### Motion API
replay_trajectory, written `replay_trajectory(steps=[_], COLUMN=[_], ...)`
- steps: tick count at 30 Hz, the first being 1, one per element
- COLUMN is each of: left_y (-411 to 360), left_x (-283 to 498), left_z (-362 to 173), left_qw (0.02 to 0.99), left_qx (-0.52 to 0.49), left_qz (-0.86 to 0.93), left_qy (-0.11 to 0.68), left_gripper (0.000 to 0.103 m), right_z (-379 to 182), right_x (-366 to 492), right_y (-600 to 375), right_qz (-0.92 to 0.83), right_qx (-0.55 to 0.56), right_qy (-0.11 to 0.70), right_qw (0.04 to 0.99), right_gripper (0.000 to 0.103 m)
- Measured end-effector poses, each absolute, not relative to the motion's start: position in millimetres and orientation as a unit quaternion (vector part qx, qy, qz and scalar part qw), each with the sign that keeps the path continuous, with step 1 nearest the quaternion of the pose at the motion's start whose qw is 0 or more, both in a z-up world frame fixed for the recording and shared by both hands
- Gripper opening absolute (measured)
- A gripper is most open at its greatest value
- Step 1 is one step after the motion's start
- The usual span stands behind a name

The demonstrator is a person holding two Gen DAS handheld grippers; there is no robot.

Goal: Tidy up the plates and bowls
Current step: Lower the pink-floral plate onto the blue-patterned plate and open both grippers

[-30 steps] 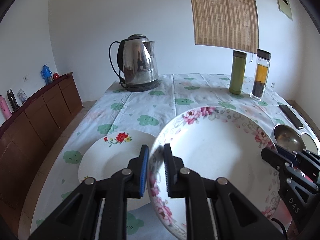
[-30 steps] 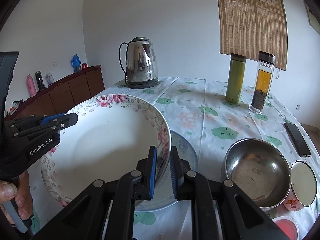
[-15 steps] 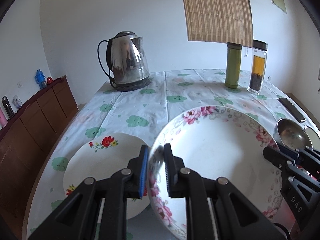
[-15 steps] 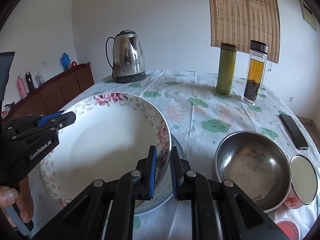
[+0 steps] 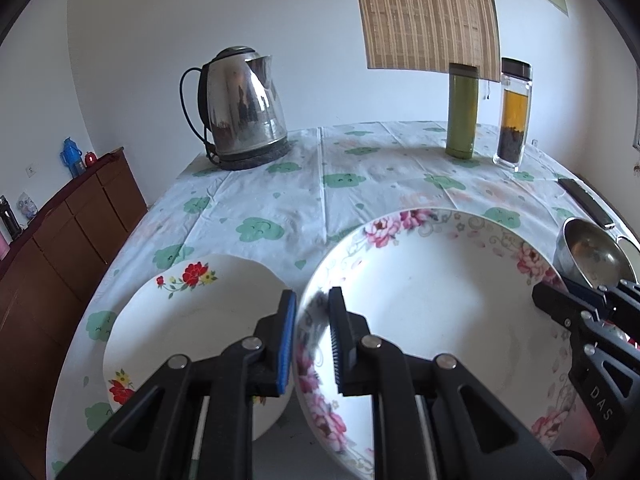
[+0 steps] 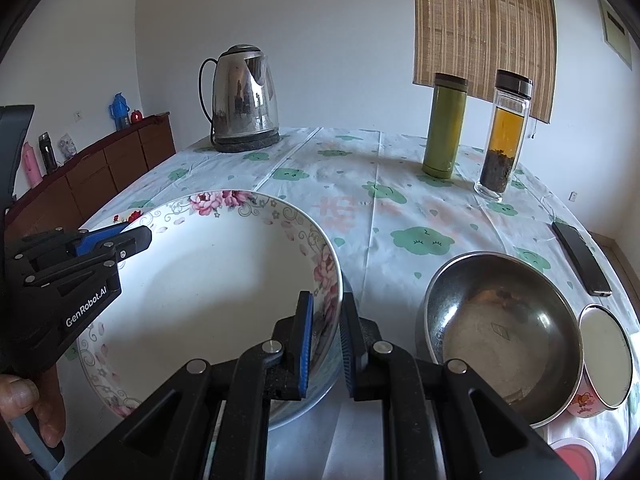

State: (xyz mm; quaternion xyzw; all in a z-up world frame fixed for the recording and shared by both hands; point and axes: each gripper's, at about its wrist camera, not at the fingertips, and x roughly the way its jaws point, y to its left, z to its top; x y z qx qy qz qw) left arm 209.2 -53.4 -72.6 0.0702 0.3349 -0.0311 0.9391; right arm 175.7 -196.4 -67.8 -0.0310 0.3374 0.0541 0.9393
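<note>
Both tongs are clamped on the rim of the pink-flowered bowl (image 5: 432, 312): the left tongs (image 5: 312, 338) on its left edge, the right tongs (image 6: 324, 340) on its right edge. The bowl sits between the red-flowered plate (image 5: 188, 320) on its left and the steel bowl (image 6: 500, 328) on its right, above the tabletop (image 6: 360, 208).

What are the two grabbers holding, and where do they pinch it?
Both hold the big flowered bowl by its rim: the left gripper on one side, the right gripper on the opposite side.
</note>
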Motion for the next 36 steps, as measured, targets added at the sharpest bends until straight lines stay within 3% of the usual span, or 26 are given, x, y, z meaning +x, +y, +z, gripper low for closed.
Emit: replay_trajectory(steps=[36], left_y=[-67], left_x=[217], left_z=[-95], left_qw=[0.928], left_qx=[0.100], left_qz=[-0.037], left_qy=[0.356], left_gripper=[0.013], right_z=[-83], right_x=[184], right_y=[-194], right_qz=[0.020], right_qx=[-0.066], right_qy=[0.353], right_qw=[0.933], right_gripper=[0.015])
